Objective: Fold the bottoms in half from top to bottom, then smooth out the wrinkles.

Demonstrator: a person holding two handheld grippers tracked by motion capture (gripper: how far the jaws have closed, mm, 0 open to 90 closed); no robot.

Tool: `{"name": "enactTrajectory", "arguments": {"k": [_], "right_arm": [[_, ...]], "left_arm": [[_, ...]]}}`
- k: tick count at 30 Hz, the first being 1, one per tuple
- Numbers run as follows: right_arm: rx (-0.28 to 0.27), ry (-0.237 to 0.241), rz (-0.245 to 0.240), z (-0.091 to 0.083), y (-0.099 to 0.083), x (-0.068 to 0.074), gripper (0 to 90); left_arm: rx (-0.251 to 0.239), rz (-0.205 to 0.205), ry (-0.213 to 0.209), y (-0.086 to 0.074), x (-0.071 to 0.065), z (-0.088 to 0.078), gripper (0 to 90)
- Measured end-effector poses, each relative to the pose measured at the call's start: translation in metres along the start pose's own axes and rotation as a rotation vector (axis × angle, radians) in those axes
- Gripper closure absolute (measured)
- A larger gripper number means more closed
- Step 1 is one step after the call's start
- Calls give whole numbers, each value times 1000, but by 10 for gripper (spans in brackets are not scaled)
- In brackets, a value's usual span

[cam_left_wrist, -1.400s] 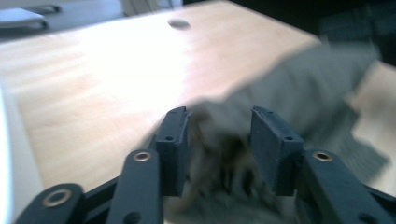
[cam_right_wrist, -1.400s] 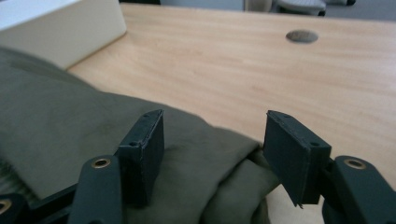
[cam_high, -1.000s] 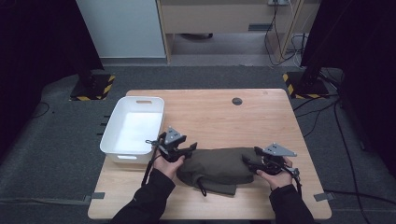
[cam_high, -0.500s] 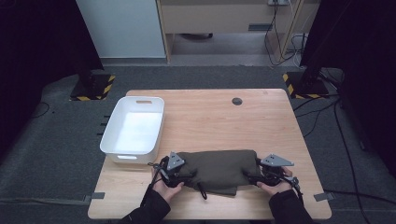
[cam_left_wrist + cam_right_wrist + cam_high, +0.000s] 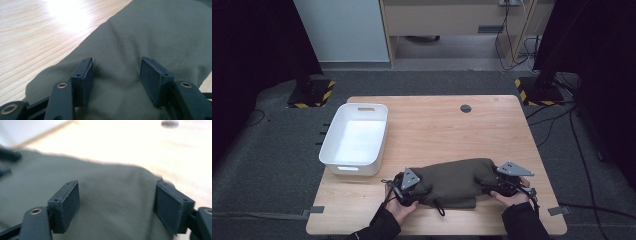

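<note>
An olive green folded cloth lies across the wooden table near its front edge, with a dark cord hanging at its front. My left gripper is at the cloth's left end. In the left gripper view its jaws stand apart over the cloth, pads not pressing it; they have just been closing a little. My right gripper is at the cloth's right end. Its jaws are wide over the cloth and have just been opening, with fabric beneath them.
A white plastic bin stands empty on the table's left side, just behind my left hand. A small black round cap is set in the table's far edge. Bare wood lies between the cloth and that edge.
My left gripper has come down and toward the table's front edge at the cloth's left end. The cloth now lies flatter and longer. The right gripper has barely shifted.
</note>
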State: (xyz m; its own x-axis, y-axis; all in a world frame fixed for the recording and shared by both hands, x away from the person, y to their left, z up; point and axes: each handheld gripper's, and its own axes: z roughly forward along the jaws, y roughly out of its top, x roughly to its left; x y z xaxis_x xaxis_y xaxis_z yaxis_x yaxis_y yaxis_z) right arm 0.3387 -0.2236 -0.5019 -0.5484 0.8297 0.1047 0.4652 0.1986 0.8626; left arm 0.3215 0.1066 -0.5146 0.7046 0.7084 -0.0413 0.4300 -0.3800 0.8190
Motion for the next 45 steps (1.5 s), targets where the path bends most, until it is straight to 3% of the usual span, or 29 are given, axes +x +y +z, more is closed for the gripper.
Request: {"name": "enactTrajectory", "arguments": {"k": [5, 9, 13, 15, 17, 21, 22, 23, 26, 28, 31, 33, 36, 45], "right_arm": [[-57, 19, -8, 11, 13, 14, 182], [-64, -10, -24, 20, 21, 20, 177], [-75, -45, 12, 15, 26, 12, 175], [-119, -87, 55, 0, 26, -3, 178], [-144, -92, 65, -7, 28, -10, 181], [-161, -67, 56, -6, 31, -5, 179], [-146, -9, 31, 2, 32, 8, 176], [-135, 20, 22, 8, 32, 16, 174], [-79, 75, -12, 23, 26, 32, 172], [-20, 84, -24, 32, 17, 37, 166], [50, 66, -48, 36, 4, 35, 166], [62, 67, -45, 33, -4, 28, 166], [69, 72, -31, 24, -9, 17, 167], [61, 15, -13, 6, -24, -7, 166]], "left_arm": [[-2, 9, -16, 0, -5, 3, 425], [0, 5, -23, 0, -5, 3, 417], [2, 10, -23, 0, -5, 3, 417], [5, 6, -26, 1, -4, 3, 409], [6, 4, -25, 1, -3, 4, 401], [5, 2, -24, 1, -3, 4, 388], [5, 3, -23, 1, -3, 5, 386], [5, 3, -22, 1, -3, 4, 385], [5, 3, -21, 1, -3, 4, 385], [7, 3, -20, 1, -3, 5, 379], [4, 4, -25, 1, -4, 6, 375], [-6, 1, -33, 1, -5, 8, 374], [-20, 9, -46, 1, -6, 12, 373], [-38, 4, -56, 4, -10, 19, 373]]}}
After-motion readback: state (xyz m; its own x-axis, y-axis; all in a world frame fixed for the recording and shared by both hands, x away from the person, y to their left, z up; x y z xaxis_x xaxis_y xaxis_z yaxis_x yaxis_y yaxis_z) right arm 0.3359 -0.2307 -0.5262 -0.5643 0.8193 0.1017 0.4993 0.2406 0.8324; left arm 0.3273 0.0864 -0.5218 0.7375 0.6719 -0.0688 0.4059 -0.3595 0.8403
